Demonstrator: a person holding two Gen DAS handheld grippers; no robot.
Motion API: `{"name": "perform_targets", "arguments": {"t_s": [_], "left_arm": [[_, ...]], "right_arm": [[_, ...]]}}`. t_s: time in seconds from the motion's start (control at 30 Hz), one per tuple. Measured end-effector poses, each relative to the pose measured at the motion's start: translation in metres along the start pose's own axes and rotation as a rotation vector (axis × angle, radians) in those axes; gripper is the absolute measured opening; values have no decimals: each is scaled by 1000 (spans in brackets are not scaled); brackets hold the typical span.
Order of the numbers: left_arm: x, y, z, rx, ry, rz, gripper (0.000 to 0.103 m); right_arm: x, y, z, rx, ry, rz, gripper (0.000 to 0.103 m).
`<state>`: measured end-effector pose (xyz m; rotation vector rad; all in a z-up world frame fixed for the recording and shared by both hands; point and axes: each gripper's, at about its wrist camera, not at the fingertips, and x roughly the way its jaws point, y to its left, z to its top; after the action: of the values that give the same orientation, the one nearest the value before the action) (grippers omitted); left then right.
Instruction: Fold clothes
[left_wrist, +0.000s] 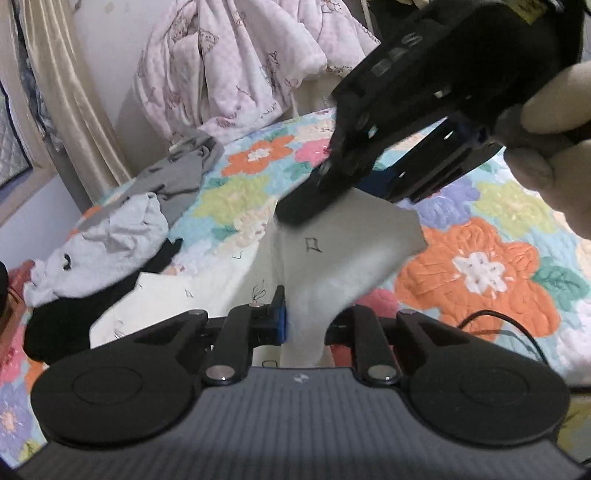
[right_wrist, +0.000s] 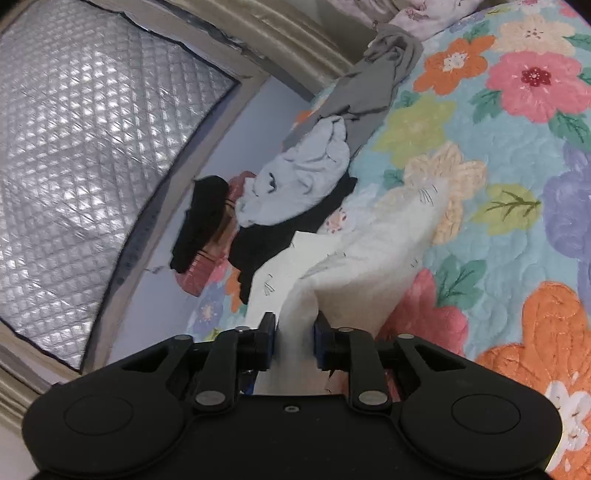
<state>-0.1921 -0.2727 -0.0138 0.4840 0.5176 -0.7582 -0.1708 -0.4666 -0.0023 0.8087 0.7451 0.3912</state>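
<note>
White printed garment (left_wrist: 332, 251) hangs lifted over the floral quilt (left_wrist: 491, 258) — the left gripper (left_wrist: 306, 321) pinches a bunched fold, and the right gripper (right_wrist: 294, 341), jaws partly apart, closes on another edge. Spreading it out seems the step; next, draw the edges apart and lay it flat, clear of the clothes heap (left_wrist: 110, 236).

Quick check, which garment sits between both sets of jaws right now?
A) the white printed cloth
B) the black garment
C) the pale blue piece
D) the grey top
A: the white printed cloth runs up between the left gripper jaws, and the right wrist view shows the same cloth between the right gripper jaws; the grey top, pale blue piece and black garment lie heaped on the floral quilt.
</note>
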Motion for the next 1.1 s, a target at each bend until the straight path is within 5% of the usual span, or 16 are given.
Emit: {"name": "perform_targets", "arguments": {"t_s": [0.1, 0.3, 0.43, 0.47, 0.5, 0.53, 0.6, 0.77, 0.97, 1.1], "left_arm": [[-1, 6, 1, -8, -6, -8, 15], [3, 9, 2, -22, -29, -43, 15], [10, 14, -4, -35, -27, -65, 15], [11, 17, -4, -51, -24, -72, 15], [13, 20, -4, -67, -20, -78, 15], [11, 27, 0, -110, -35, -72, 15], [9, 40, 8, -197, -65, -59, 15], [-17, 31, 22, -299, -171, -203, 15], [-7, -23, 17, -338, -114, -386, 15], [2, -24, 10, -398, -64, -412, 15]], "right_arm": [[-14, -23, 7, 79, -88, -29, 65], [11, -80, 21, 320, -44, -15, 66], [46, -99, 34, 342, 1, -10, 66], [53, -102, 36, 333, 5, -11, 57], [56, -103, 37, 324, -10, 5, 20], [59, -103, 37, 315, -25, 21, 9], [55, -98, 36, 274, -75, 67, 9], [-8, -68, 29, 169, -228, 152, 8], [-97, -65, -16, 135, -305, -141, 8], [-107, -77, -34, 186, -313, -166, 8]]}}
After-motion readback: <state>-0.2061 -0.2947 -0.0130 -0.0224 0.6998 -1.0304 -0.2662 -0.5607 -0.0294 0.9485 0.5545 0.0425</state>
